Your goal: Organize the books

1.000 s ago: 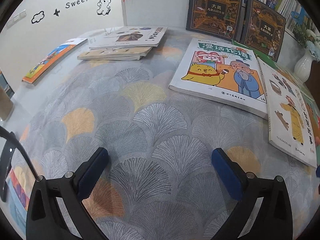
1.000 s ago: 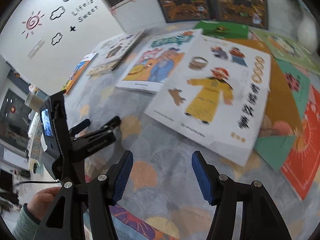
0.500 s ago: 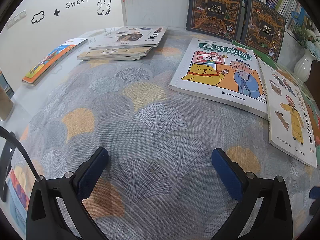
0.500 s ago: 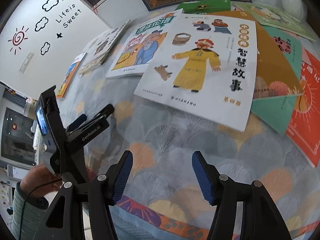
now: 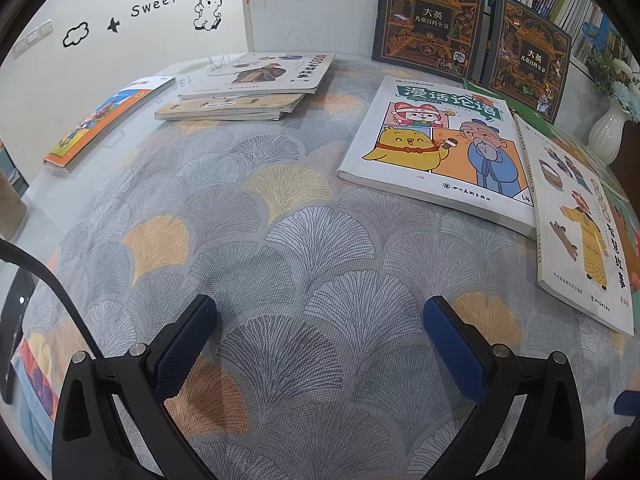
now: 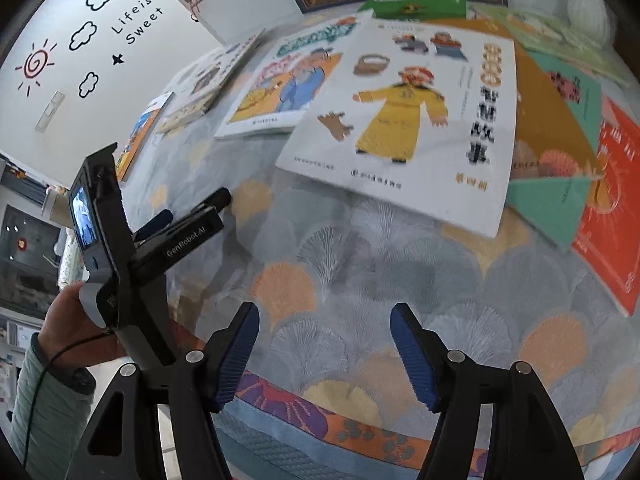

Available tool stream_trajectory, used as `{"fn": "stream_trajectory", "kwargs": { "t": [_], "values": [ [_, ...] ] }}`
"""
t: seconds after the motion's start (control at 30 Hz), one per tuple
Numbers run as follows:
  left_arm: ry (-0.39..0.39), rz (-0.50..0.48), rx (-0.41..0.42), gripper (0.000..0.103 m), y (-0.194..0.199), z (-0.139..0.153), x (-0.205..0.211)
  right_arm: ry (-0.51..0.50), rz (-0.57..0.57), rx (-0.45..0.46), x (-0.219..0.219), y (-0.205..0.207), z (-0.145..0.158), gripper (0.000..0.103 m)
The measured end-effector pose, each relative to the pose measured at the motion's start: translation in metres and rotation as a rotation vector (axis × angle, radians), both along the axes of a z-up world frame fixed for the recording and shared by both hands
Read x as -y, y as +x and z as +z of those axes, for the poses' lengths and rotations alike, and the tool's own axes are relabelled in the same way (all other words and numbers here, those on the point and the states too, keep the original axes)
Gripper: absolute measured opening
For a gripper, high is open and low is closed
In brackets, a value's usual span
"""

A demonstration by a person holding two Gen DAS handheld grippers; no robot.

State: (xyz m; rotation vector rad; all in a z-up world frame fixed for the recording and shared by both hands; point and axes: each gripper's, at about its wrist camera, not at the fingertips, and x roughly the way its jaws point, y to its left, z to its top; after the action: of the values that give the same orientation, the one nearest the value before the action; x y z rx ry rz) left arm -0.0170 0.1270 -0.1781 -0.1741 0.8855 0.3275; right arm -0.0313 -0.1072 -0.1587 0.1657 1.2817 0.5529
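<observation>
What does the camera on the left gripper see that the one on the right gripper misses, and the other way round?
Only the left view shows the left gripper head-on, jaws open over bare cloth, and the white vase clearly.

Only the right view shows the right gripper, its jaws opening with nothing between them, the hand holding the left tool, and the red book and teal book.

Both show the yellow-robe book, the chick cartoon book, the two dark encyclopedias and the patterned tablecloth.

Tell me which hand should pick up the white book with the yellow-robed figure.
Right, probably. The right tool faces the white yellow-robed-figure book just ahead, jaws opening and empty. For the left tool, that book lies far off to the side.
</observation>
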Motion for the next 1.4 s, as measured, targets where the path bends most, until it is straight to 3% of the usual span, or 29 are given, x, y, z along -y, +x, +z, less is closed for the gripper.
{"fn": "stream_trajectory", "kwargs": {
  "t": [0.2,0.33,0.5,0.67,0.87,1.0,1.17,1.27,1.4],
  "values": [
    [0.001,0.000,0.000,0.103,0.000,0.000,0.000,-0.007,0.004,0.012,0.003,-0.002,-0.001,0.066],
    [0.000,0.000,0.000,0.103,0.000,0.000,0.000,0.015,0.007,-0.029,0.005,-0.002,-0.007,0.066],
    [0.002,0.000,0.000,0.103,0.000,0.000,0.001,0.000,0.029,0.002,0.004,-0.006,-0.004,0.067],
    [0.003,0.000,0.000,0.103,0.000,0.000,0.001,0.001,0.034,-0.047,-0.001,-0.003,-0.016,0.067],
    [0.006,0.000,-0.001,0.103,0.000,0.000,0.000,-0.038,0.051,-0.009,0.004,-0.012,-0.013,0.068],
    [0.005,-0.001,-0.001,0.103,0.000,0.000,0.000,0.009,0.005,-0.073,0.024,-0.016,-0.021,0.068],
    [0.004,0.003,-0.002,0.103,0.001,0.001,0.001,0.032,-0.040,-0.089,0.040,-0.015,-0.020,0.068],
    [-0.023,-0.021,-0.040,0.103,0.003,0.003,-0.003,0.037,-0.043,-0.090,0.039,-0.013,-0.018,0.068],
    [-0.072,-0.028,-0.162,0.103,0.010,0.006,-0.005,0.040,-0.029,-0.077,0.034,-0.009,-0.014,0.068]
  ]
}}
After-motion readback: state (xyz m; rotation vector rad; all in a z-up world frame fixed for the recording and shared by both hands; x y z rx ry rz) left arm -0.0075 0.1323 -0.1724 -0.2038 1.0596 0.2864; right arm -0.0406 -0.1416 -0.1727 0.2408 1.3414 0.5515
